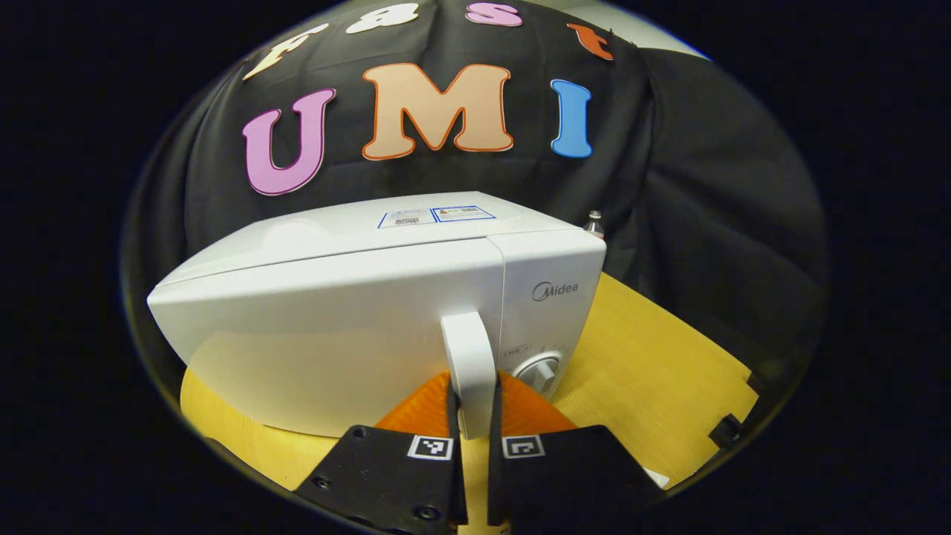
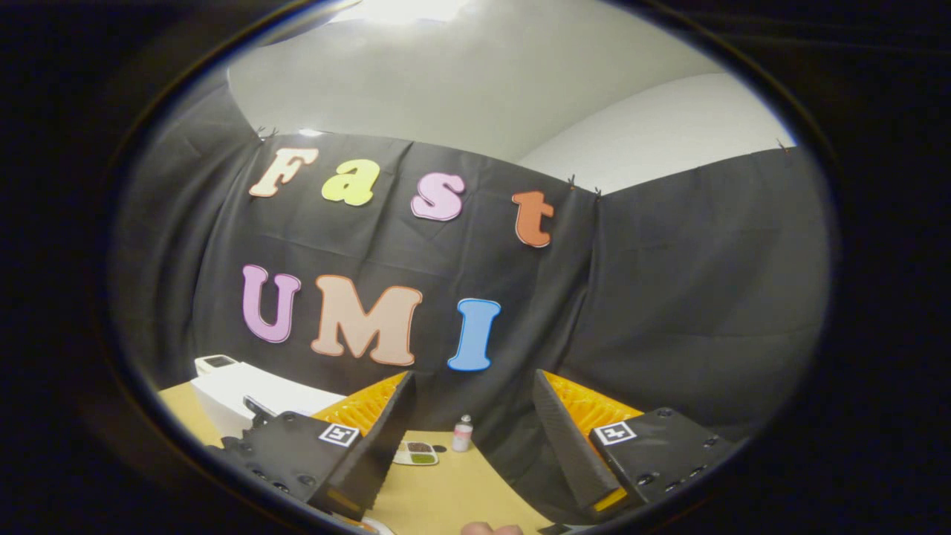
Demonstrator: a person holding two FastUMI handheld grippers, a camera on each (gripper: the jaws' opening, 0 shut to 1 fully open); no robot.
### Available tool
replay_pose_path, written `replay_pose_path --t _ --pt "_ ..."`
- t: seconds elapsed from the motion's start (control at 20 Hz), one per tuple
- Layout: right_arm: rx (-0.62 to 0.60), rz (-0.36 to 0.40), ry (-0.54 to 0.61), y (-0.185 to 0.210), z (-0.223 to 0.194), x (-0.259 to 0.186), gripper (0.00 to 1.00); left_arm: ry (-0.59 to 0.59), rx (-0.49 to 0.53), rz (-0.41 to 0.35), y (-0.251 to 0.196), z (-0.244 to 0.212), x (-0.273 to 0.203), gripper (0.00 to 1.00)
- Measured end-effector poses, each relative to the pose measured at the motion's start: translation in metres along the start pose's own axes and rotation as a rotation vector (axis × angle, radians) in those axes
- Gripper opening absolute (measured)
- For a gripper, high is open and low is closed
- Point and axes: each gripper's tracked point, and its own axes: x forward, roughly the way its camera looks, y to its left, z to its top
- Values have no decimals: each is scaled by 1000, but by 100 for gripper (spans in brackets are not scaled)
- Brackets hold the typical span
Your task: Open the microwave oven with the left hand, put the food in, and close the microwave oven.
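In the left gripper view, the white microwave oven (image 1: 356,297) fills the frame's centre on the yellow table (image 1: 654,357), door shut. The left gripper (image 1: 472,416) pinches its upright door handle (image 1: 469,364) at lower centre. In the right gripper view, the right gripper (image 2: 472,438) hangs spread wide, empty, above the table.

I note a yellow table (image 2: 446,498) carrying a small white bottle (image 2: 462,433) near the black cloth wall (image 2: 669,297); pale ceiling (image 2: 483,89) above.
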Motion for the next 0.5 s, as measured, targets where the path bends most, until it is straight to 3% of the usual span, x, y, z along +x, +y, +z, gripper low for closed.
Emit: replay_pose_path --t 0.15,0.5 --pt "4 8 4 2 0 -1 96 -11 1 -23 0 2 -1 2" --pt "-22 14 -10 1 4 -8 96 -15 11 -42 -6 -8 -24 1"
